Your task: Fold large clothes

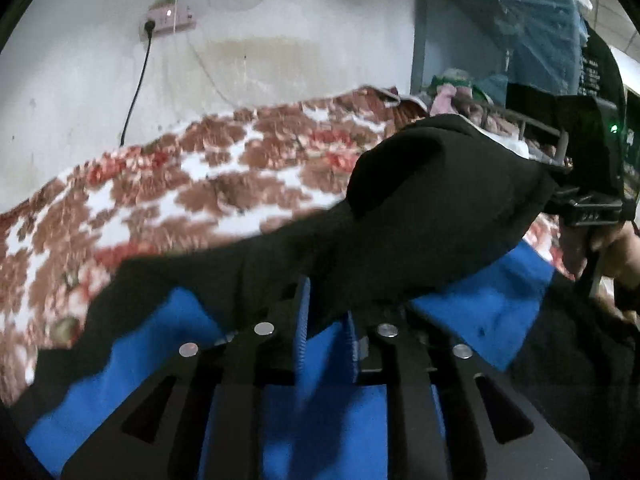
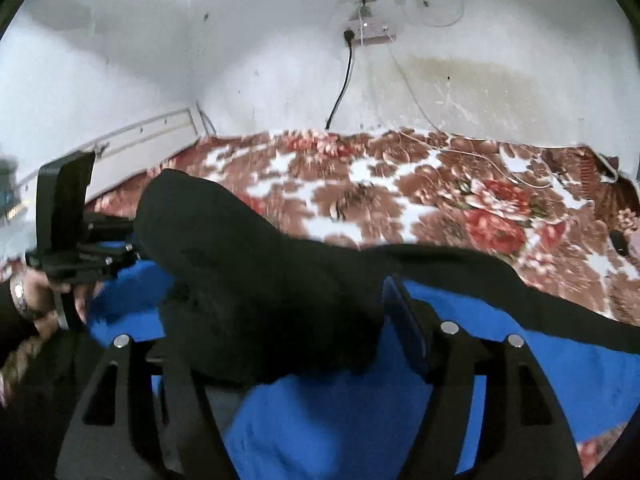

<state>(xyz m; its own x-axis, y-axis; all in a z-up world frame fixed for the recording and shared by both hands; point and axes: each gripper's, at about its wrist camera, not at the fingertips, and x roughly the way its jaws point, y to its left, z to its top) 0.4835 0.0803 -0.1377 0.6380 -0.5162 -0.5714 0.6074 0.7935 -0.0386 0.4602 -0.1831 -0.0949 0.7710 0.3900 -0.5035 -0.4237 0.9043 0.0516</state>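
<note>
A large garment lies on the bed, with blue fabric underneath and a black part bunched and folded over it. In the left wrist view my left gripper stands with its blue pads a narrow gap apart; black cloth drapes over and between them, not visibly pinched. In the right wrist view my right gripper has its jaws wide apart, and the black fold lies loose between them, hiding the left finger. Each view shows the other gripper at the fold's far end, the right gripper and the left gripper, each held by a hand.
A red, brown and white floral blanket covers the bed. Behind it is a white wall with a power strip and a hanging black cable. A white cord lies on the blanket. A blue rack with clothes stands at the right.
</note>
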